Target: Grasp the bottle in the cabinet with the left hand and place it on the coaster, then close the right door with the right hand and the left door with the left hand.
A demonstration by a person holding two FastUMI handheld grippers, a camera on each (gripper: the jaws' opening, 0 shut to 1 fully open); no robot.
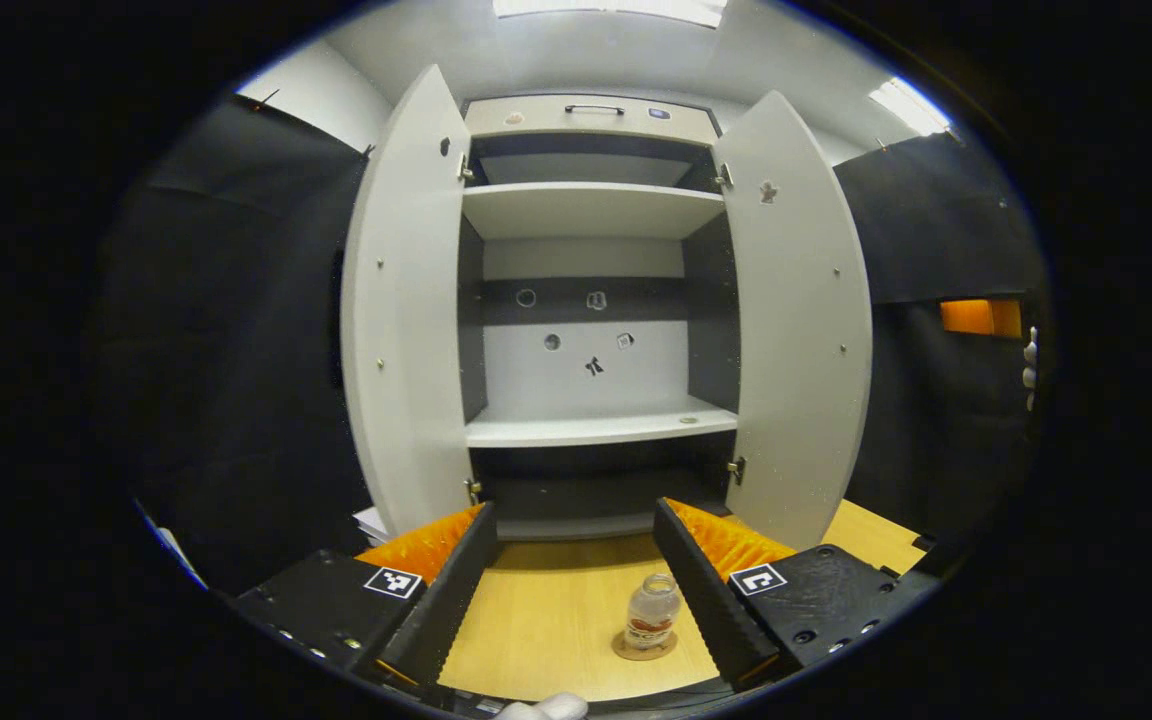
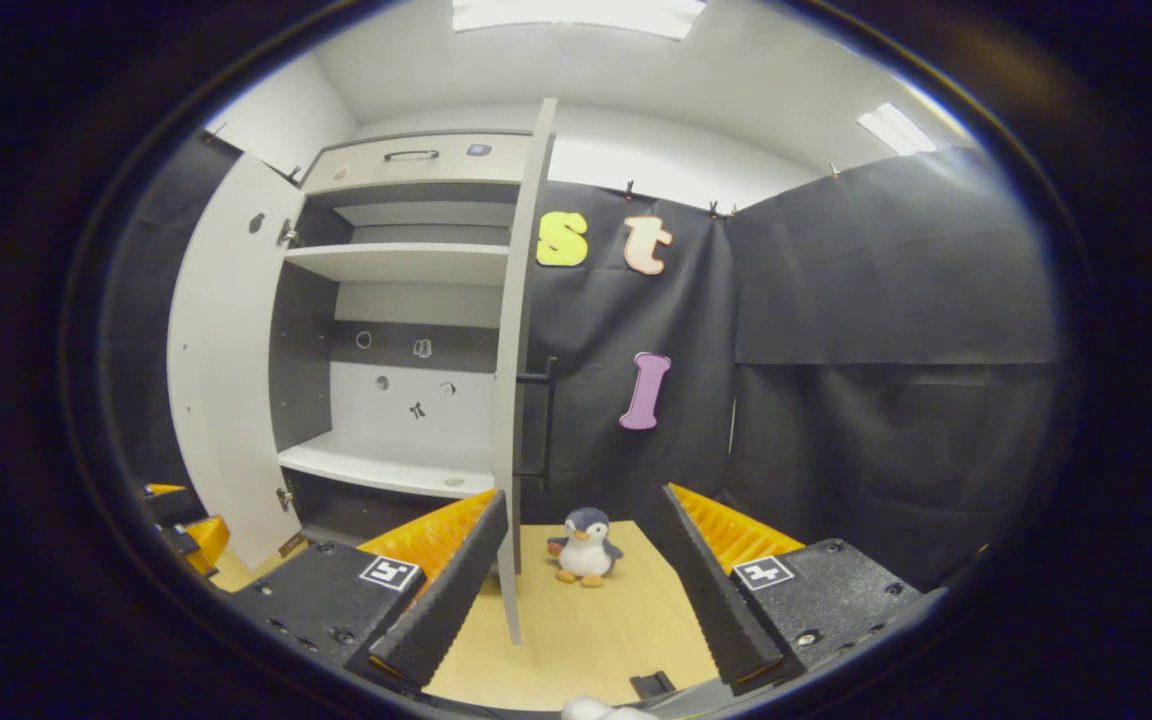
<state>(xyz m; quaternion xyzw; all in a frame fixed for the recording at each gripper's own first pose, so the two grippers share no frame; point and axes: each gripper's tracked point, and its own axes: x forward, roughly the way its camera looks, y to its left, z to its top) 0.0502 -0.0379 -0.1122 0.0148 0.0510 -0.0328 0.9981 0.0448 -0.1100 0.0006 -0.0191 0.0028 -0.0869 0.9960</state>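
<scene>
A small clear bottle (image 1: 652, 612) with a reddish label stands upright on a round brown coaster (image 1: 644, 649) on the wooden table (image 1: 546, 620). It shows low between the fingers of my left gripper (image 1: 574, 518), close to the right finger, and neither finger presses on it. That gripper is open and faces the white cabinet (image 1: 591, 210). The cabinet's left door (image 1: 406, 320) and right door (image 1: 801, 320) both stand wide open. My right gripper (image 2: 584, 508) is open with nothing held. It points past the edge of the right door (image 2: 514, 400), which has a dark bar handle (image 2: 542, 420).
A toy penguin (image 2: 586, 545) sits on the table beyond the right door. Black cloth walls stand on both sides of the cabinet. Part of the other gripper (image 2: 181, 525) shows at the left edge of the right gripper view. A small dark piece (image 2: 652, 684) lies near the table's front.
</scene>
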